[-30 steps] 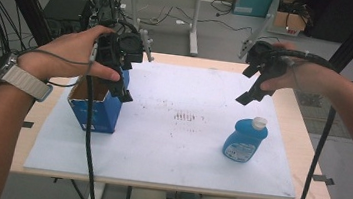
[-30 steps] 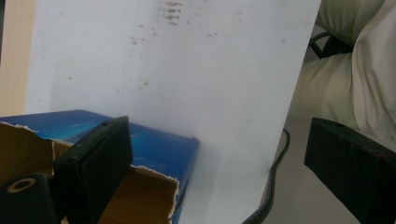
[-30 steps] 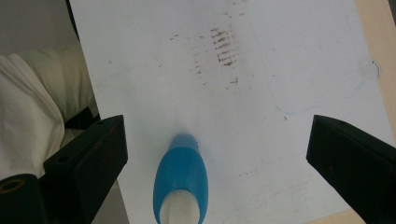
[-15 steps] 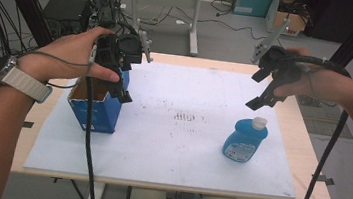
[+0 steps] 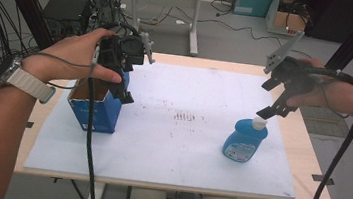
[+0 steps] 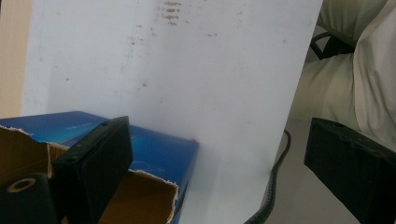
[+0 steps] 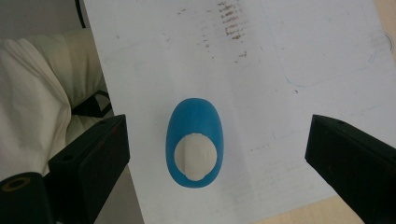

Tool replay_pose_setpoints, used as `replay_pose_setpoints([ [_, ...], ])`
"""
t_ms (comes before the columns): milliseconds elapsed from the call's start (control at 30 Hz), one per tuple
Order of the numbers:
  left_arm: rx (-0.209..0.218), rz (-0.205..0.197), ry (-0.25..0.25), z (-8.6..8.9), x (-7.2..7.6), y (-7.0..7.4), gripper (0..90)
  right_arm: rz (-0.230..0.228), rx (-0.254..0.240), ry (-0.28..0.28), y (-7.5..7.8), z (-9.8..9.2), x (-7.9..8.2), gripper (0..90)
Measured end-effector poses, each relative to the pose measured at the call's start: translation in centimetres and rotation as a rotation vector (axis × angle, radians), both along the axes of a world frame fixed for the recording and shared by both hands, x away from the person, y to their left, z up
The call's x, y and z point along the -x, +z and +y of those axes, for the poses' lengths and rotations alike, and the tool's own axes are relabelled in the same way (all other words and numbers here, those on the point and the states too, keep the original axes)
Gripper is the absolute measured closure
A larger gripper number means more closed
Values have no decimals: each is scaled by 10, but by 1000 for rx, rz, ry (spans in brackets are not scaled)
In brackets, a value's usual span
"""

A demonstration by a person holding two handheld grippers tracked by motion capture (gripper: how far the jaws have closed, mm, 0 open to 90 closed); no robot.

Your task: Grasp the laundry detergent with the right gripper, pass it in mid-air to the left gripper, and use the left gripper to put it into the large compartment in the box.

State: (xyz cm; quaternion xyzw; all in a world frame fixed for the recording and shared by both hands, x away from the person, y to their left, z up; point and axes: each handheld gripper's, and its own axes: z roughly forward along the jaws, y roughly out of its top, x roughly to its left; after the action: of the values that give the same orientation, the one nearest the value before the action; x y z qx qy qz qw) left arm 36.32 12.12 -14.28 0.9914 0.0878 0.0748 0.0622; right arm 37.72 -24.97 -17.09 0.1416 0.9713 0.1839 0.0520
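Right gripper (image 5: 270,106): held above the blue bottle (image 5: 242,138), jaws spread wide, gripping nothing; in the right gripper view (image 7: 215,154) it looks straight down on the bottle's white cap (image 7: 195,157), which sits between the two jaws without touching either.
Blue bottle: stands upright on the white sheet (image 5: 174,144), toward the table's right side, well apart from the box.
Left gripper (image 5: 124,91): held over the open blue box (image 5: 94,106), jaws wide apart and empty; in the left gripper view (image 6: 215,158) one jaw hangs above the box's torn cardboard opening (image 6: 140,196).
Blue box: stands on the left part of the sheet, top flaps open.
Table (image 5: 308,160): light wood, mostly covered by the sheet, which carries faint brown marks (image 5: 184,116) near its middle.
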Motion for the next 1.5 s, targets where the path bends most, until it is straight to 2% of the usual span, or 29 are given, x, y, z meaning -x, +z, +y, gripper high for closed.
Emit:
replay_pose_setpoints([
  [133,1,5,-2,1,0,-2,82,13,-7,-31,-4,-5,6,62],
  [167,1,5,-2,1,0,-2,82,13,-7,-31,-4,-5,6,62],
  [200,3,6,1,2,0,-3,83,-6,-13,0,-8,-10,6,62],
  [300,5,7,4,3,0,-3,82,-10,-19,4,-12,-14,8,63],
  [467,6,5,7,3,0,-5,83,-4,-18,-19,-25,-26,13,67],
  [800,10,1,6,4,-1,-4,83,1,-34,-49,-35,-41,20,67],
  [1167,14,4,13,6,-1,-7,83,0,-47,-64,-51,-52,25,77],
  [1500,14,6,10,5,-2,-7,83,1,-57,-81,-58,-57,27,75],
])
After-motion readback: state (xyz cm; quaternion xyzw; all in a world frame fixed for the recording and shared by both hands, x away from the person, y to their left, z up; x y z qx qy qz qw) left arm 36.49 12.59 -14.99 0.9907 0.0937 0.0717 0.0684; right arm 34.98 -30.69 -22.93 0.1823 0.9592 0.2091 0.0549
